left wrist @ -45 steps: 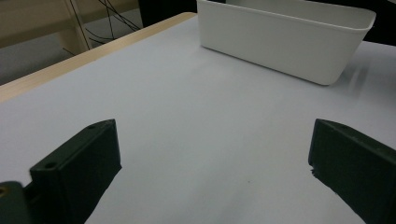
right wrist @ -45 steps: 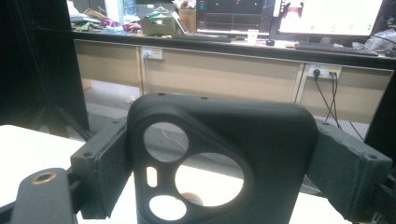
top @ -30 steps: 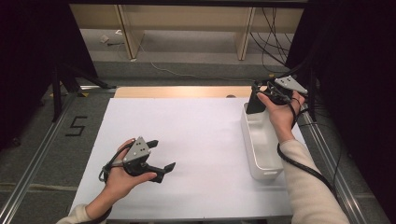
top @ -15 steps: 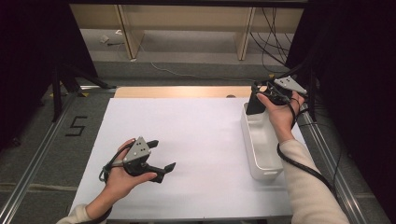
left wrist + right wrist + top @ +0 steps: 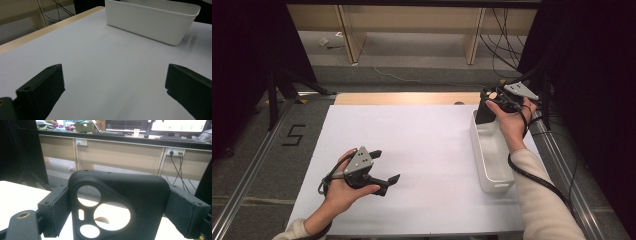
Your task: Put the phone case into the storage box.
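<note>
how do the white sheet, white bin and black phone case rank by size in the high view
1. white sheet, largest by far
2. white bin
3. black phone case, smallest, clamped in the right gripper over the bin's far end

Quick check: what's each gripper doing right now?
Left gripper: open, holding nothing, over the table.
Right gripper: shut on a black phone case, above the white bin.
</note>
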### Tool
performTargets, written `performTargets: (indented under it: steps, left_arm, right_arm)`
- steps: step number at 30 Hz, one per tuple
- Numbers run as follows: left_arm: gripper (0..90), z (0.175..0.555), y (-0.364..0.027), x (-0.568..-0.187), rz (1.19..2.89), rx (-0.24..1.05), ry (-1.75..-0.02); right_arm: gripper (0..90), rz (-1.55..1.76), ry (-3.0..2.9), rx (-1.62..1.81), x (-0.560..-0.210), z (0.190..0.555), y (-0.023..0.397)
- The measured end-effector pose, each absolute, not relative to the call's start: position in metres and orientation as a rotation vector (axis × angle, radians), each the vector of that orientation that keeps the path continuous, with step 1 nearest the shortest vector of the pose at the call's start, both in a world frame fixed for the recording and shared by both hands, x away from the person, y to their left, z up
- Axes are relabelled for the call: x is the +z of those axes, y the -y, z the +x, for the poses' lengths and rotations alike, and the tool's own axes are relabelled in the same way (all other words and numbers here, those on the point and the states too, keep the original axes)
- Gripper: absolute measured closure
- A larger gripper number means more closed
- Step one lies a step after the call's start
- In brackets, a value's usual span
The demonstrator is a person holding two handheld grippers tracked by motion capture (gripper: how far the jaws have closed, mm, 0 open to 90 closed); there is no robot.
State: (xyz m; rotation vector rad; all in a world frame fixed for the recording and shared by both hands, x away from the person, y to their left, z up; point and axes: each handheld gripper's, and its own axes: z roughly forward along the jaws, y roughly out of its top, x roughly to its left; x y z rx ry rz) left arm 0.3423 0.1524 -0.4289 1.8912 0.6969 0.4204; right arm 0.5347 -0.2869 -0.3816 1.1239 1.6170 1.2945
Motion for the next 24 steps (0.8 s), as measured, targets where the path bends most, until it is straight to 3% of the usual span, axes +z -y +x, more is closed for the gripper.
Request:
performTargets:
  steps: [24]
  left_arm:
    - [1.9,0.3424,-0.1524,-0.429,1.89,0.42,-0.697]
  right_arm:
    - [15.0,1.155,-1.658,1.261,-0.3877,0.5396,0.2857]
